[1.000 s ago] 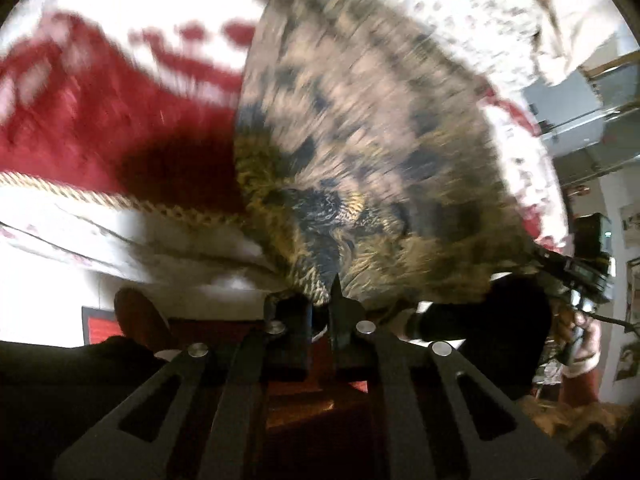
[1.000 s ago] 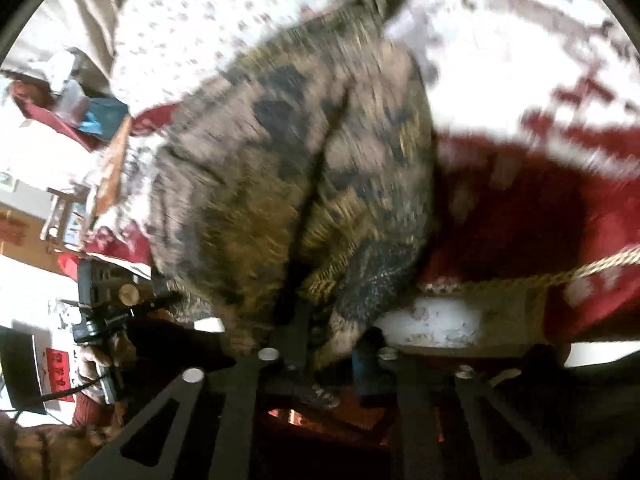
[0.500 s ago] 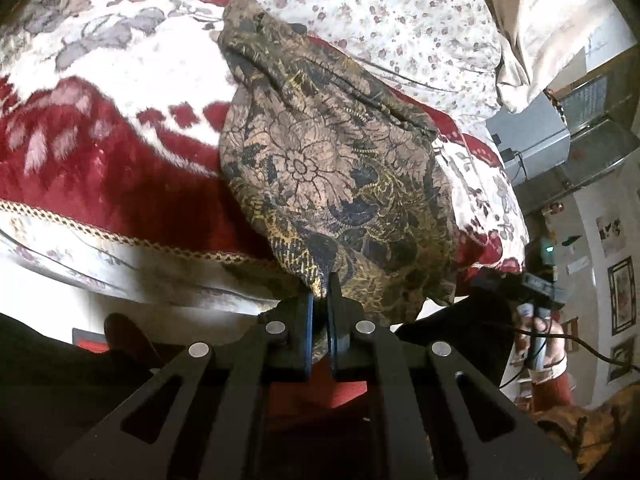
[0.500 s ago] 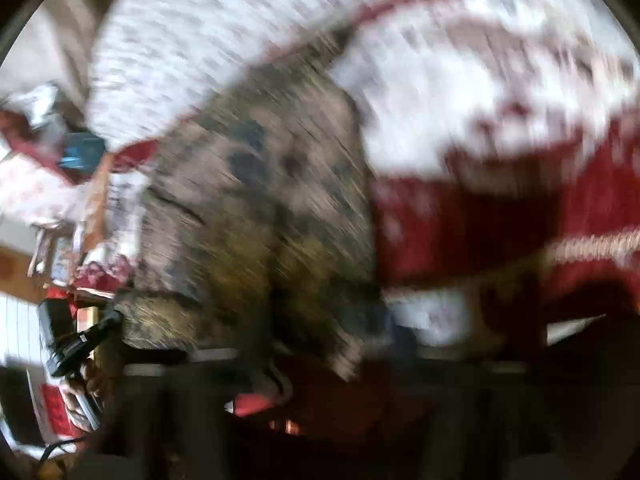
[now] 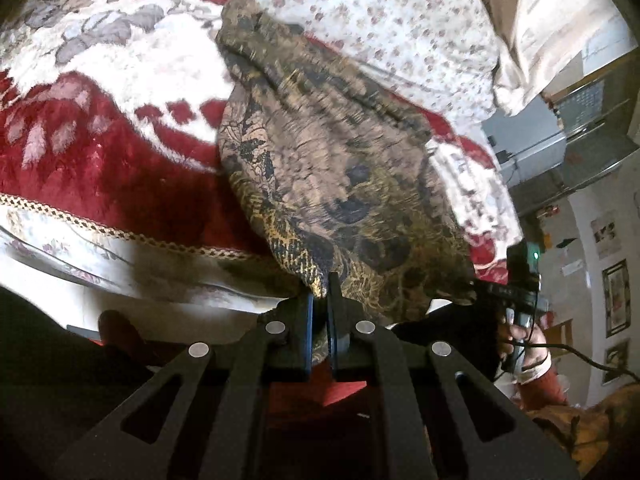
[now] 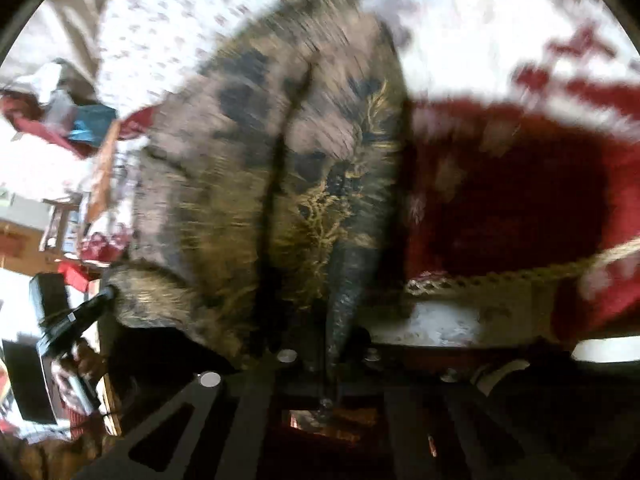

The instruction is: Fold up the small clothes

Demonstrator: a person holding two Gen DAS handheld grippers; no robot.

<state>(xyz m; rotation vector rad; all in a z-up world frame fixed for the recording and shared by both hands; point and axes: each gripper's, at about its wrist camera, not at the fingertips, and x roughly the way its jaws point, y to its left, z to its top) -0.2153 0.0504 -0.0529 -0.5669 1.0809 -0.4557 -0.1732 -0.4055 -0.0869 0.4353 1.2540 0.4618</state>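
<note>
A brown, gold and black patterned garment (image 5: pixel 332 176) lies on the bed, stretching from the near edge toward the back. It also fills the middle of the right wrist view (image 6: pixel 288 184), blurred. My left gripper (image 5: pixel 319 300) is shut on the garment's near left corner. My right gripper (image 6: pixel 328 344) is shut on the near right corner, where a strip of fabric runs down between its fingers. The right gripper also shows in the left wrist view (image 5: pixel 516 292), and the left gripper shows in the right wrist view (image 6: pixel 80 312), each at a garment corner.
The bed has a red and white floral blanket (image 5: pixel 92 152) with a gold braid trim (image 5: pixel 132 236) and a white flowered sheet (image 5: pixel 392 32) behind. A pillow (image 5: pixel 536 32) lies at the back right. Furniture and clutter (image 6: pixel 60 120) stand beside the bed.
Both grippers keep their hold on the garment's near corners. The garment has shifted and spread a little on the bed, and both views are blurred by motion.
</note>
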